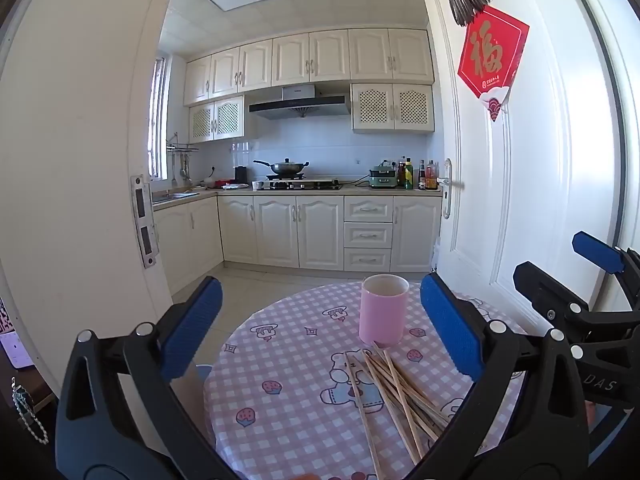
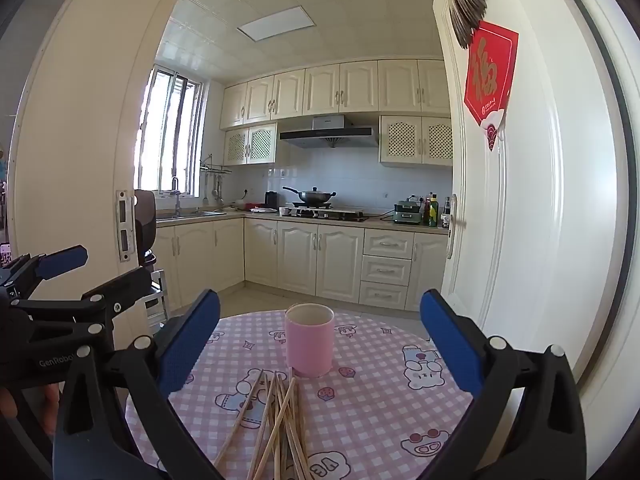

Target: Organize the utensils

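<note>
A pink cup [image 1: 383,309] stands upright and looks empty on a round table with a pink checked cloth [image 1: 280,360]. Several wooden chopsticks [image 1: 396,392] lie in a loose pile on the cloth just in front of the cup. My left gripper [image 1: 320,328] is open and empty, held above the table's near edge. My right gripper [image 1: 592,264] shows at the right of the left wrist view. In the right wrist view the cup [image 2: 309,340] and chopsticks [image 2: 276,420] sit ahead of my open, empty right gripper [image 2: 320,344]. The left gripper [image 2: 80,272] is at the left.
An open white door [image 1: 520,160] with a red paper sign [image 1: 492,56] stands close on the right of the table. A door frame [image 1: 80,160] is on the left. Behind is a kitchen with cabinets [image 1: 320,232] and a stove with a wok [image 1: 286,168].
</note>
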Action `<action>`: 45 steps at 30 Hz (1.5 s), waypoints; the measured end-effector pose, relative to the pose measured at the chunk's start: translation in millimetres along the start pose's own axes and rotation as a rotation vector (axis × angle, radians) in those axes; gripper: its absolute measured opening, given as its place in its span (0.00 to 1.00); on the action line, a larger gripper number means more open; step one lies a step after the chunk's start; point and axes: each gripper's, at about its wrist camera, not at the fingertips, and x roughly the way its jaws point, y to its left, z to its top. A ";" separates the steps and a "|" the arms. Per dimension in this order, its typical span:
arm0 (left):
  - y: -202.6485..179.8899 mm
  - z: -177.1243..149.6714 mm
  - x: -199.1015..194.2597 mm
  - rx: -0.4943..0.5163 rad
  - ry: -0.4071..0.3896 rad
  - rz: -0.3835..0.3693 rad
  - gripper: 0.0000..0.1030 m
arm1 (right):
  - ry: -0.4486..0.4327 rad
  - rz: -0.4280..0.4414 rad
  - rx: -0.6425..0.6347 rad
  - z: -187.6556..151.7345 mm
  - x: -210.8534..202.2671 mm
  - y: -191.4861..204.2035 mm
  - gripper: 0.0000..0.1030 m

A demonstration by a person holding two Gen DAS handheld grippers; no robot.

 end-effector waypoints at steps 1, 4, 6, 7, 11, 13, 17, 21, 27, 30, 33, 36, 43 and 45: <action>0.0 0.1 -0.1 -0.001 0.000 0.000 0.94 | 0.010 0.002 0.007 -0.1 0.7 -0.4 0.94; -0.5 0.4 -0.4 0.001 0.001 0.000 0.94 | 0.010 0.004 0.006 -0.3 1.0 -0.5 0.94; -0.8 0.6 -0.7 0.001 0.001 -0.001 0.94 | 0.011 0.007 0.009 -0.6 1.3 -0.8 0.94; -1.1 0.6 -0.8 0.000 0.002 -0.002 0.94 | 0.011 0.007 0.009 -0.8 1.6 -0.9 0.94; 0.2 -2.7 2.4 -0.005 0.005 -0.001 0.94 | 0.007 0.008 0.007 0.9 0.9 -2.3 0.94; -0.4 -3.0 2.2 -0.004 0.005 0.000 0.94 | 0.008 0.008 0.006 -1.1 1.5 0.6 0.94; 0.6 -2.8 2.6 -0.007 0.007 0.000 0.94 | 0.009 0.009 0.007 -2.8 2.0 0.3 0.94; 1.4 -1.2 0.6 -0.001 0.003 0.008 0.94 | 0.011 0.009 0.006 -2.7 2.5 0.3 0.94; 0.0 -0.8 -0.4 0.000 0.002 0.012 0.94 | 0.012 0.009 0.009 -3.5 3.4 0.9 0.94; -0.1 -0.5 -0.3 0.000 0.001 0.014 0.94 | 0.013 0.010 0.009 -3.7 3.3 1.4 0.94; -0.2 0.0 -0.1 -0.003 0.000 0.011 0.94 | 0.012 0.008 0.008 -3.4 2.7 1.7 0.94; -0.7 0.9 -1.4 -0.001 0.000 0.013 0.94 | 0.012 0.008 0.010 -3.2 2.7 1.4 0.94; -0.7 1.0 -2.7 -0.002 -0.003 0.016 0.94 | 0.014 0.012 0.013 -2.2 2.3 2.5 0.94; -0.3 0.7 -2.5 -0.002 -0.003 0.016 0.94 | 0.015 0.012 0.014 -2.1 2.5 2.8 0.94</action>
